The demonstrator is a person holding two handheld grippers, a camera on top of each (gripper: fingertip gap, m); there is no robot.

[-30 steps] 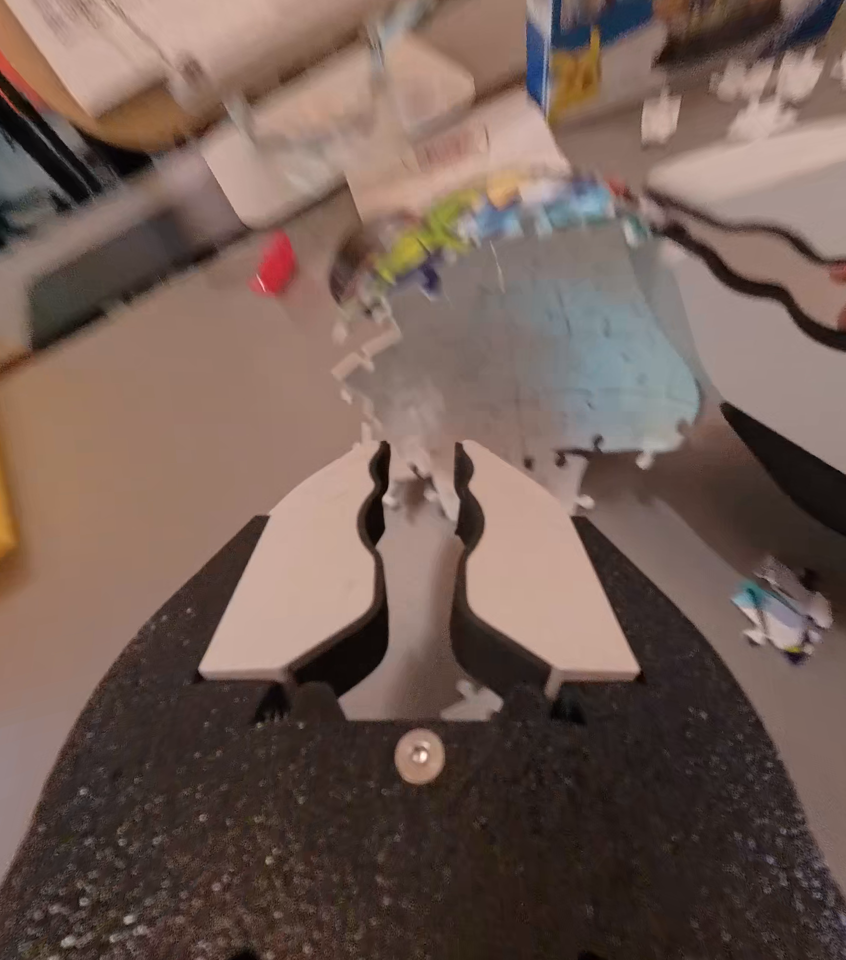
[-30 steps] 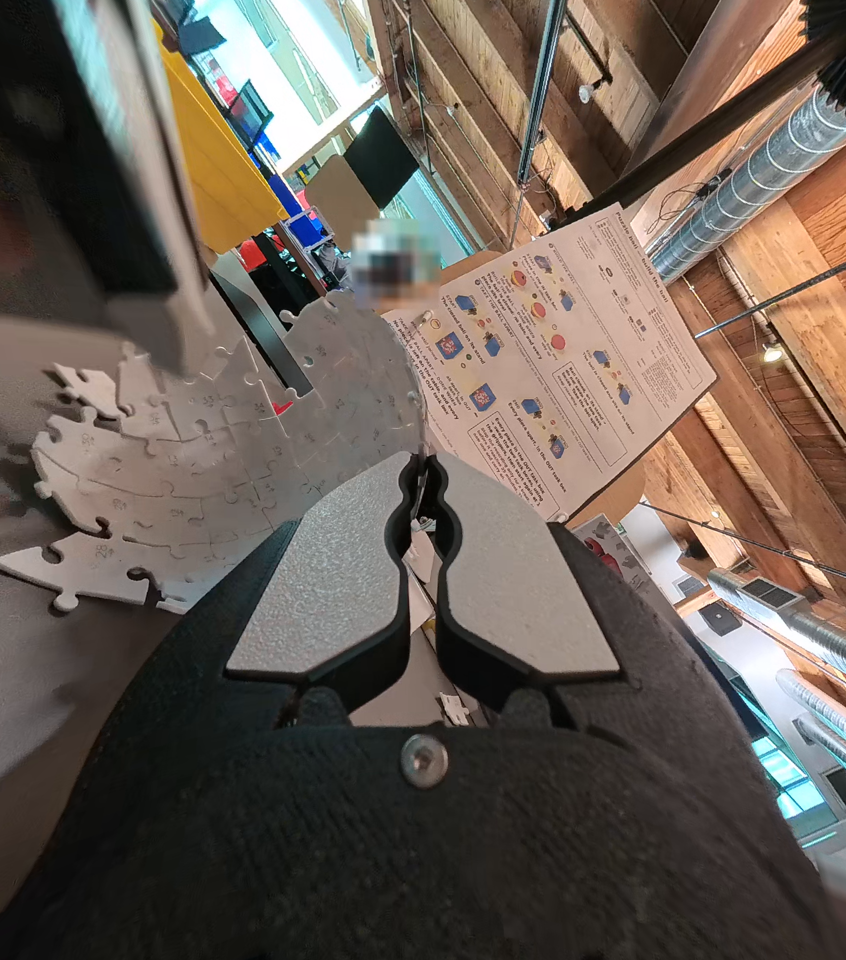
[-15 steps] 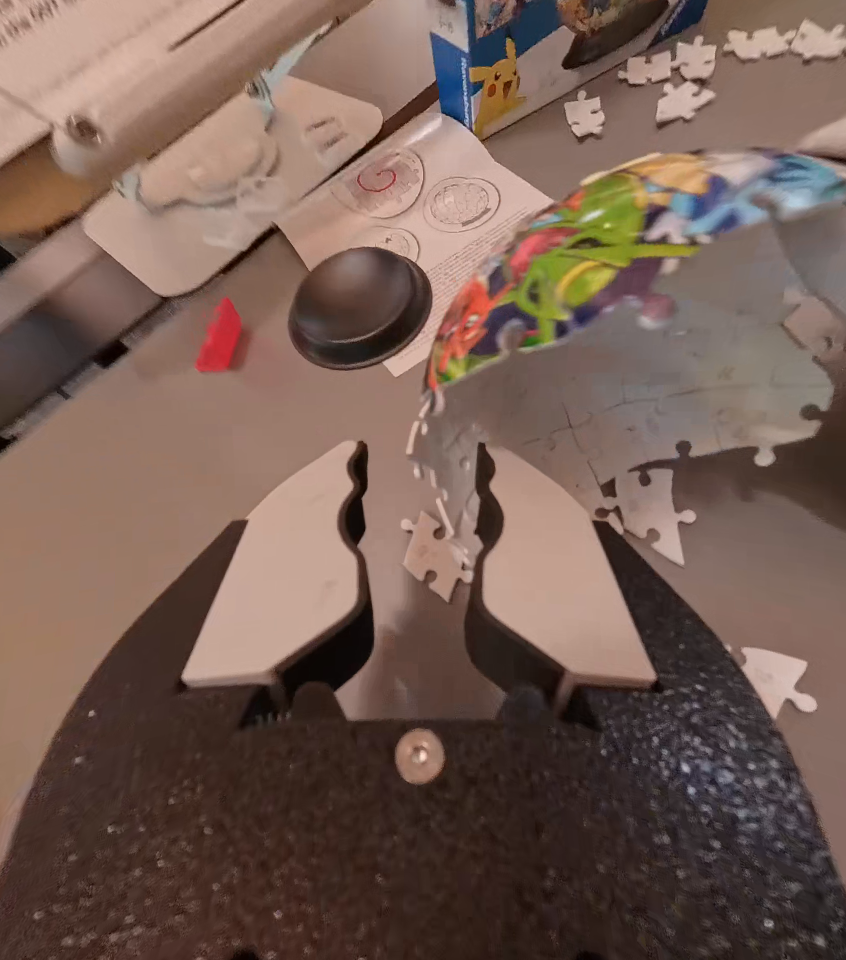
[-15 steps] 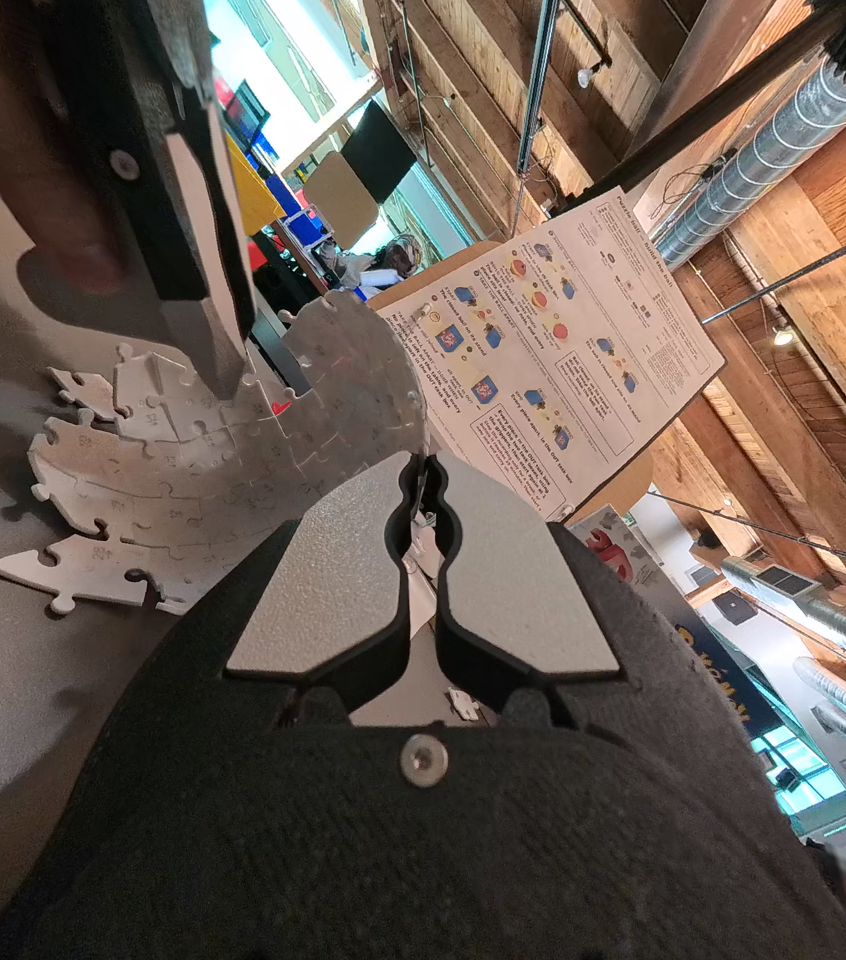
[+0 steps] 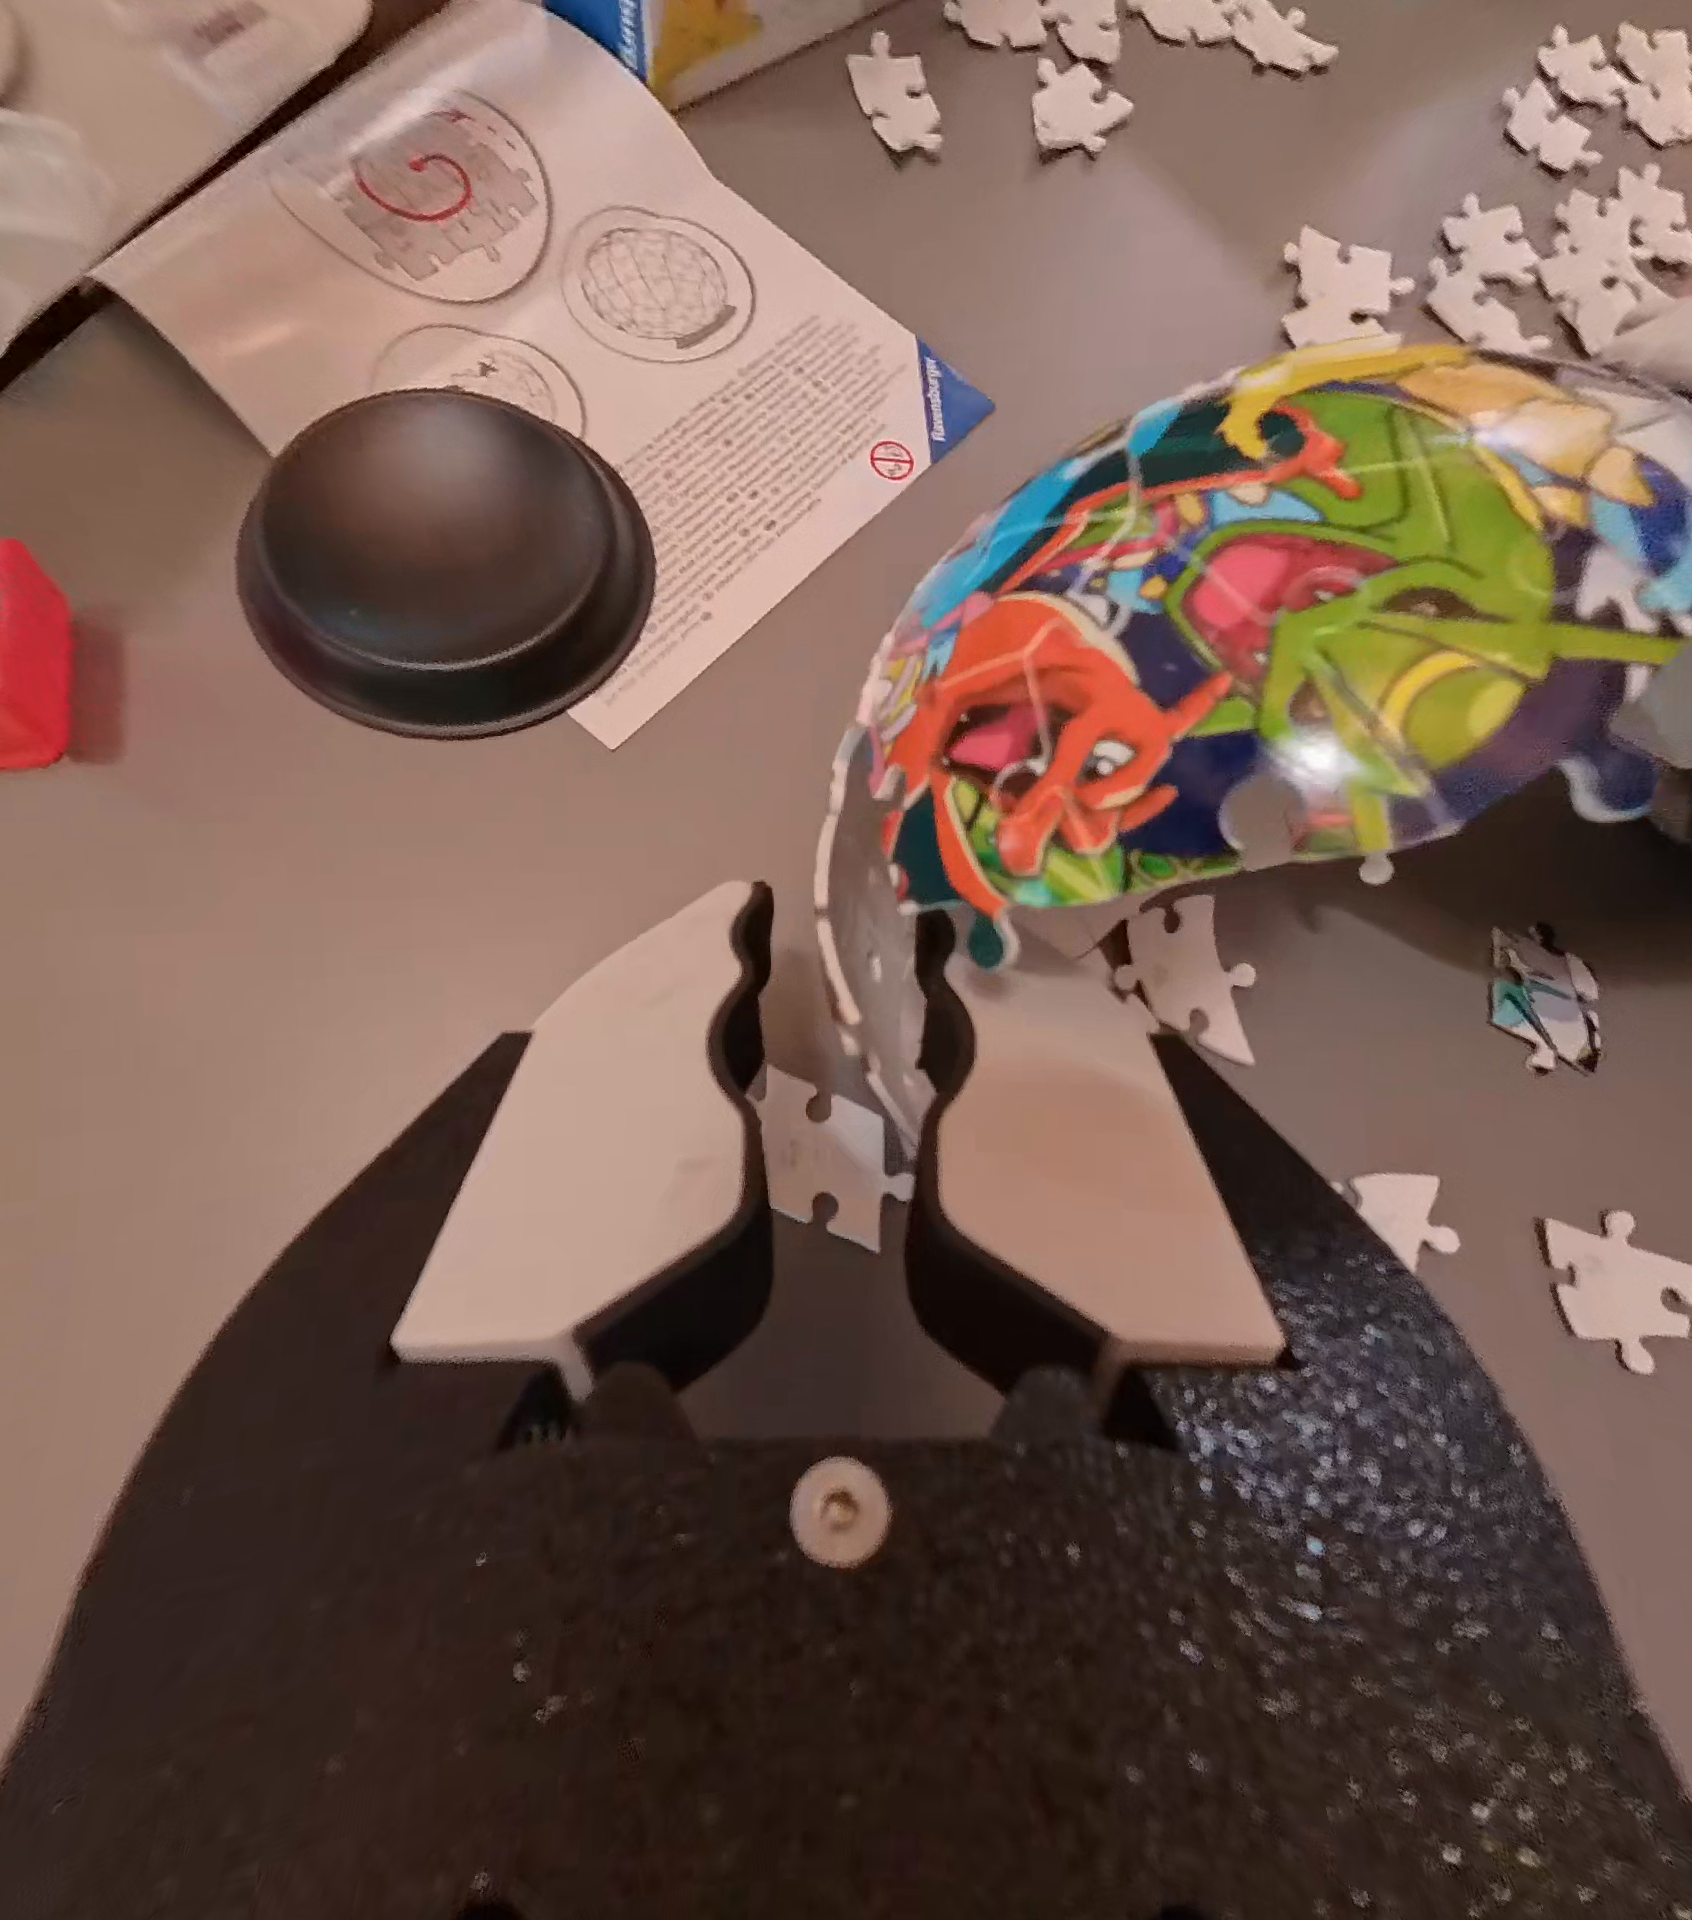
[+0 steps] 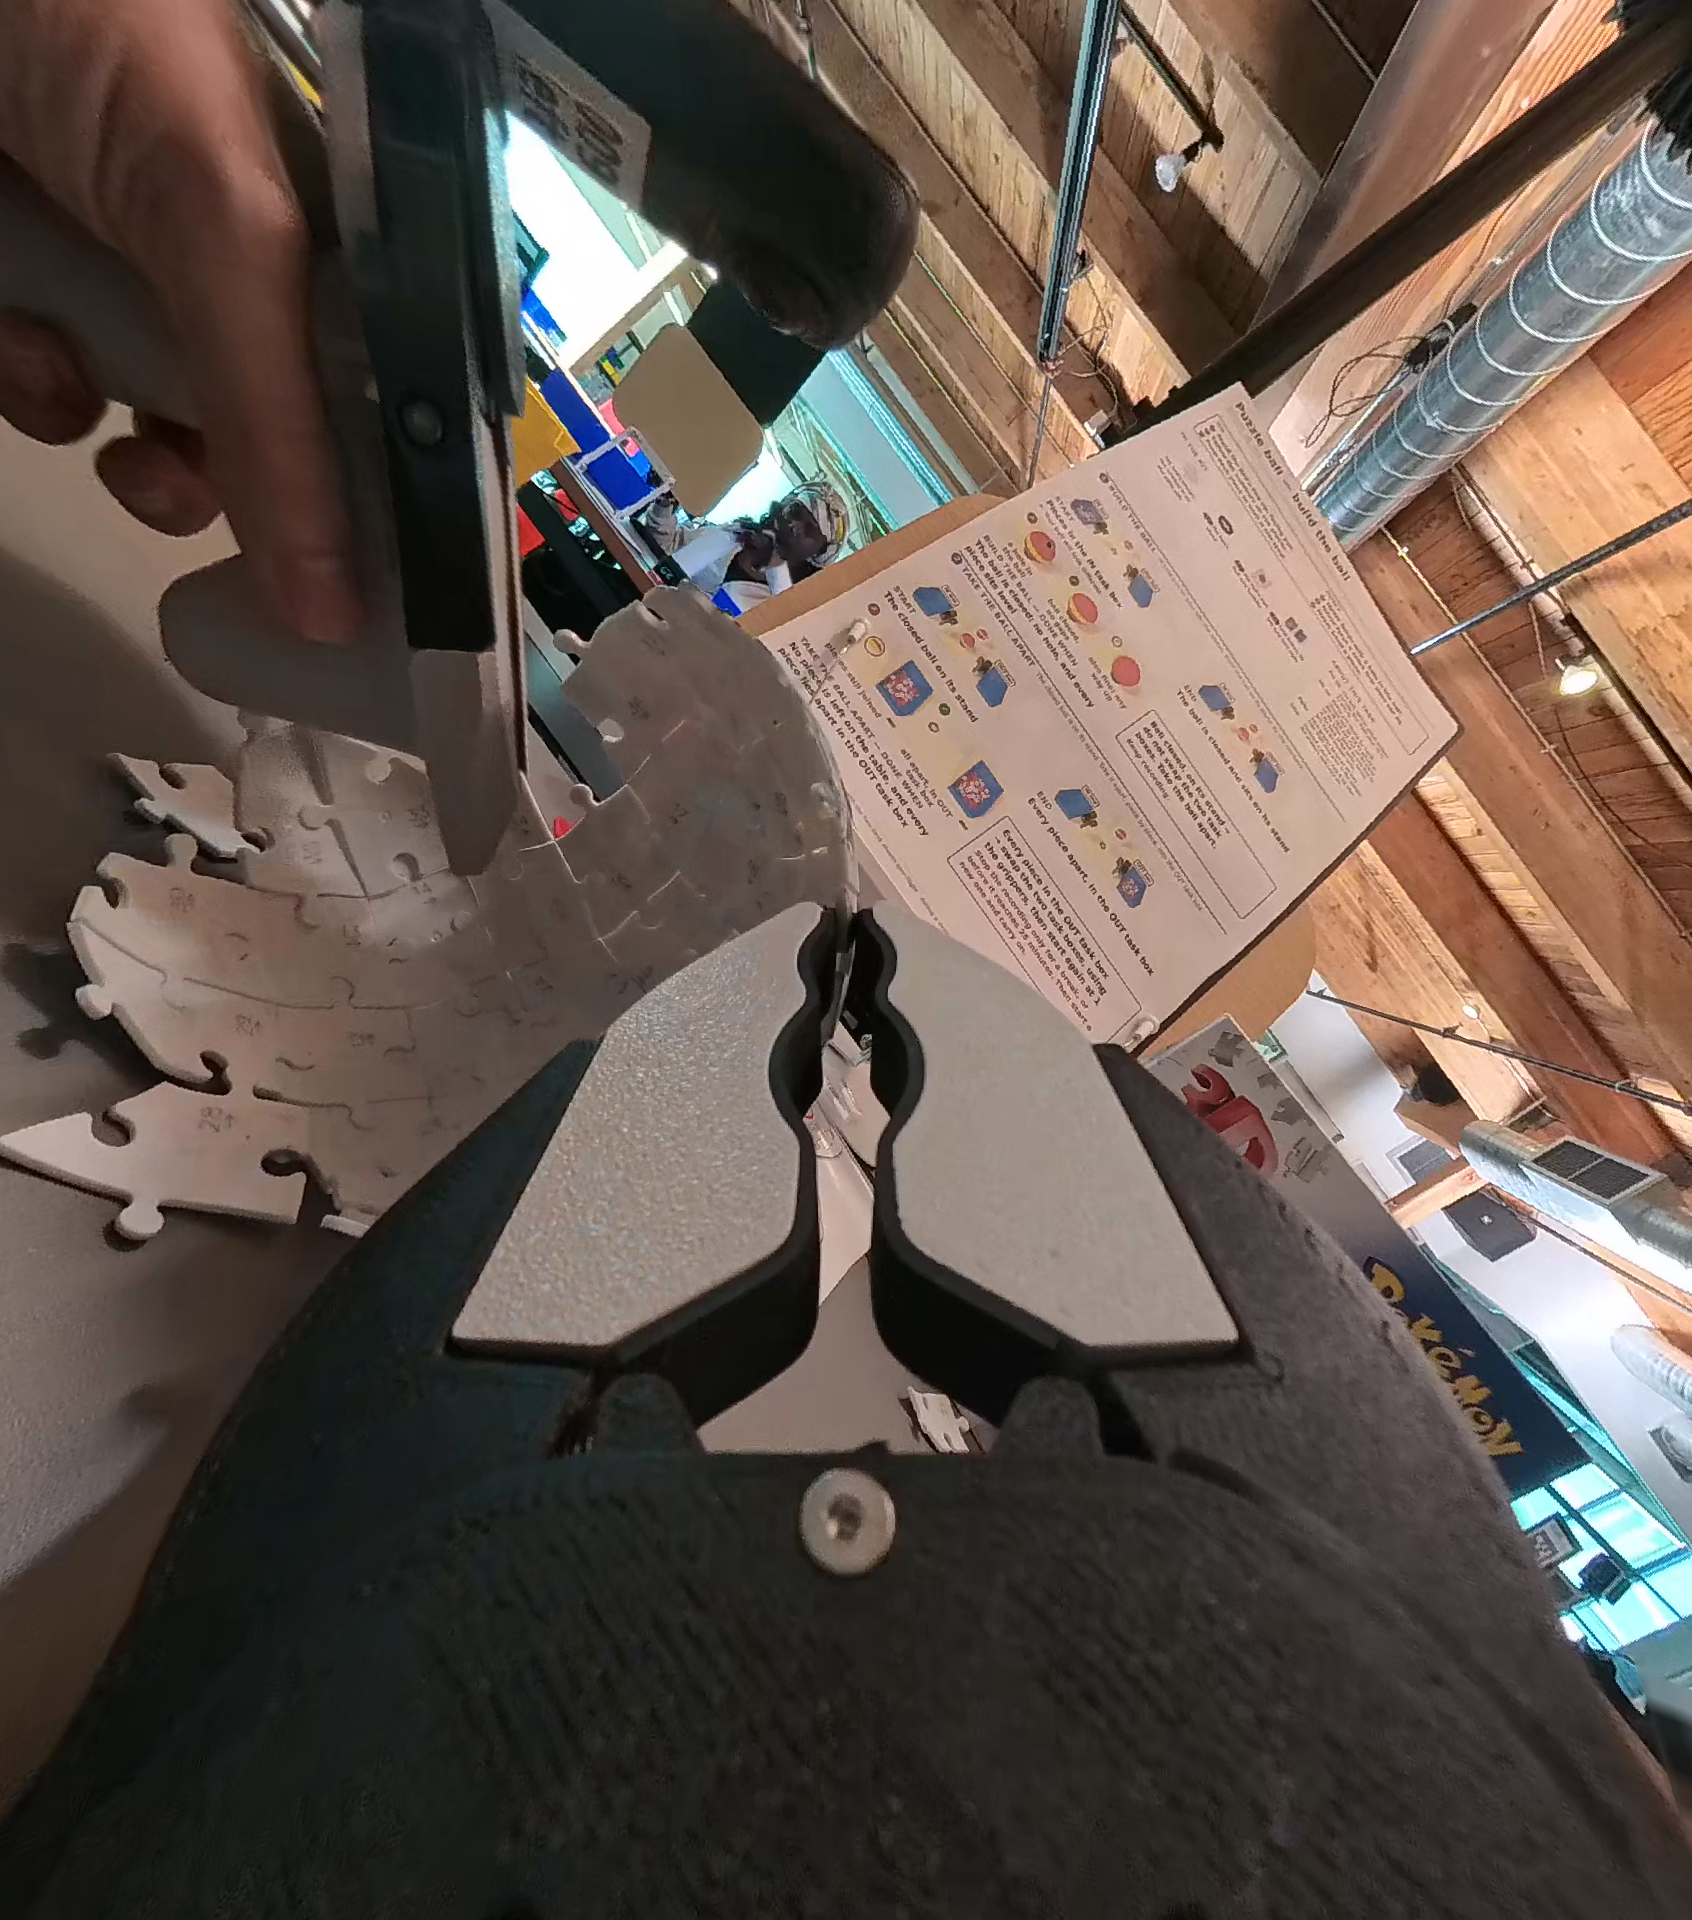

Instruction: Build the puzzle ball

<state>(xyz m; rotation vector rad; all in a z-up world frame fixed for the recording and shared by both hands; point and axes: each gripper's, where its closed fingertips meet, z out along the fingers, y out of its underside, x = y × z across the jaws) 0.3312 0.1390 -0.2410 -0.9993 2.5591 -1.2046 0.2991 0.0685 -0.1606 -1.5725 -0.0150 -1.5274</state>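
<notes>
Colourful puzzle shell [image 5: 1320, 644] between fingers [image 5: 1050, 1174]

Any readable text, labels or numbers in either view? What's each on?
I won't quote writing; these things bear it:
On the white leaflet by the black dome: fine print, and a logo on its blue corner.
On the blue-and-yellow box: lettering, cropped.
On the puzzle shell, grey inner side: small marks on its pieces.
On the white sheet: printed lines with pictures.
On the dark banner: yellow lettering.
</notes>
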